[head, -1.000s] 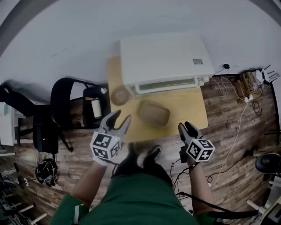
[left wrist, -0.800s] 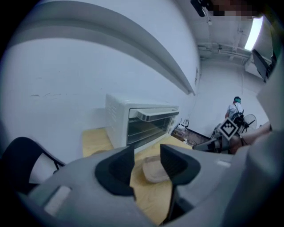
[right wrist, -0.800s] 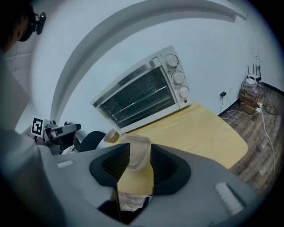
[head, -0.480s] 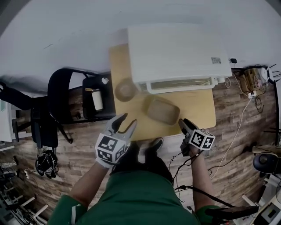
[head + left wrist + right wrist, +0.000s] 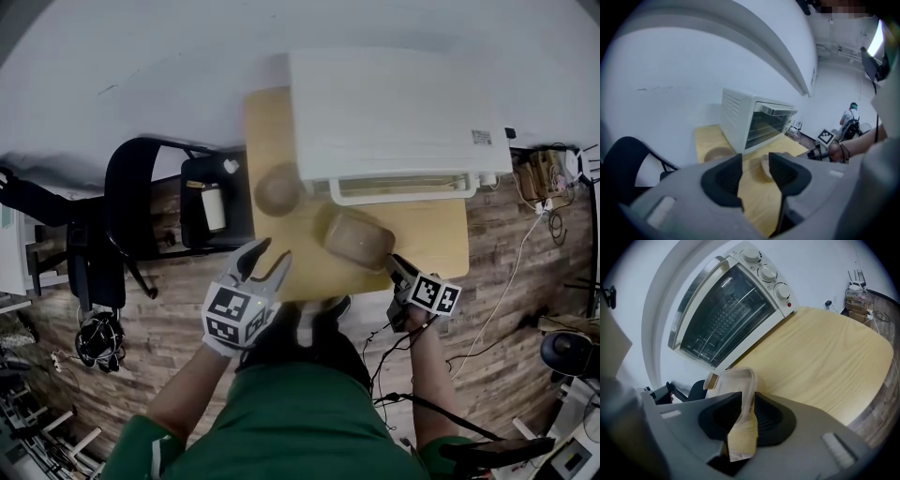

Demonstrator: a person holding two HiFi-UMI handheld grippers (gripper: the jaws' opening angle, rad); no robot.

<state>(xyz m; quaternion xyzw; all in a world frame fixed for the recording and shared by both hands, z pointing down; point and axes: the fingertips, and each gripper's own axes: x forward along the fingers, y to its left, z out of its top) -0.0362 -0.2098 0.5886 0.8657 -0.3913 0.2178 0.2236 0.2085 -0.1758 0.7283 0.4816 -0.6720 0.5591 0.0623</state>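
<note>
The right tongs (image 5: pixel 395 266) are clenched on the near wall of a clear tub (image 5: pixel 356 236). In the right gripper view that wall (image 5: pixel 740 390) stands pinched between the two dark pads, and the tongs (image 5: pixel 746 401) sit low in the frame, left of centre. The tub sits just right of the middle of the head view, on the pale wooden table (image 5: pixel 427 234), just in front of the white oven (image 5: pixel 394 112) that fills the upper centre. The oven's glass door and three knobs (image 5: pixel 726 310) show large in the upper left of the right gripper view.

The left tongs (image 5: pixel 269 253) hang released over the table's near edge, left of centre in the head view. Their jaws stand apart with nothing between them (image 5: pixel 754 164). Through the gap only table and part of the tub show.

A round brown bowl (image 5: pixel 278 189) rests on the table to the left of the tub, near the oven's left corner. At the left of the head view a black chair (image 5: pixel 141 216) stands on the wood floor, and a pale bottle (image 5: pixel 213 206) lies on a dark stand beside it.
</note>
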